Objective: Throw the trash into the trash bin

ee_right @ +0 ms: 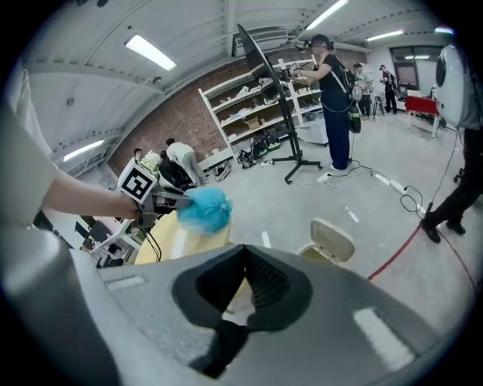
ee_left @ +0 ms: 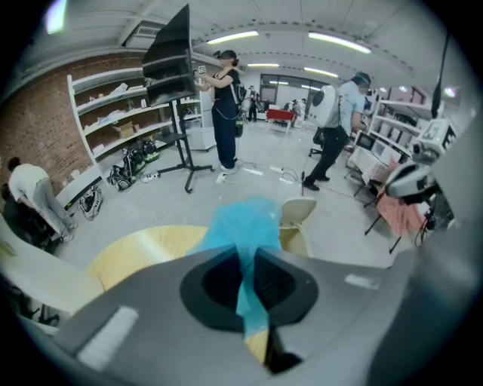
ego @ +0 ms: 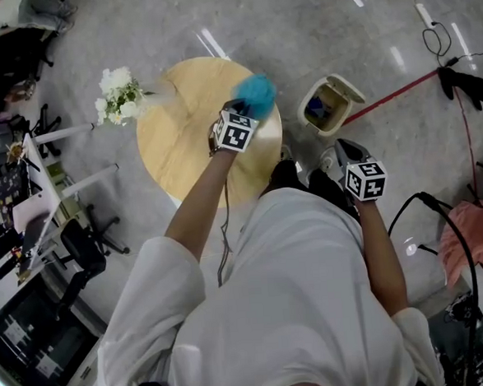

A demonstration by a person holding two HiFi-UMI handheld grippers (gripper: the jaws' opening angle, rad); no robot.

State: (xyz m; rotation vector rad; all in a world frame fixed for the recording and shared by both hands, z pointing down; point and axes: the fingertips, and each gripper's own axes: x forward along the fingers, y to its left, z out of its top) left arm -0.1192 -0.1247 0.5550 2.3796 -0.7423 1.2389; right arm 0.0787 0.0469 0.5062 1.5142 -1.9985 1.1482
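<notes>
1. The left gripper (ee_left: 245, 252) has its jaws clamped on the crumpled light-blue soft wad of trash (ee_left: 241, 226). The right gripper (ee_right: 243, 252) has its jaws together on nothing.
2. The wad (ego: 257, 94) hangs in the air well short of the cream open-lidded plastic trash bin (ego: 312, 113), over the near edge of the round pale wooden table (ego: 180, 143) beside that bin.
3. Risk: only a narrow tail of the wad sits between the pads. It may slip out in transit and land on the table or the floor short of the bin.
4. Risk: the bin mouth is small and the raised lid stands on its far side. Letting go early or off-centre would likely miss.
5. Orientation: the long axis runs along the left gripper's pointing line. The bulky end leads toward the bin and the thin tail trails back through the jaws.
</notes>
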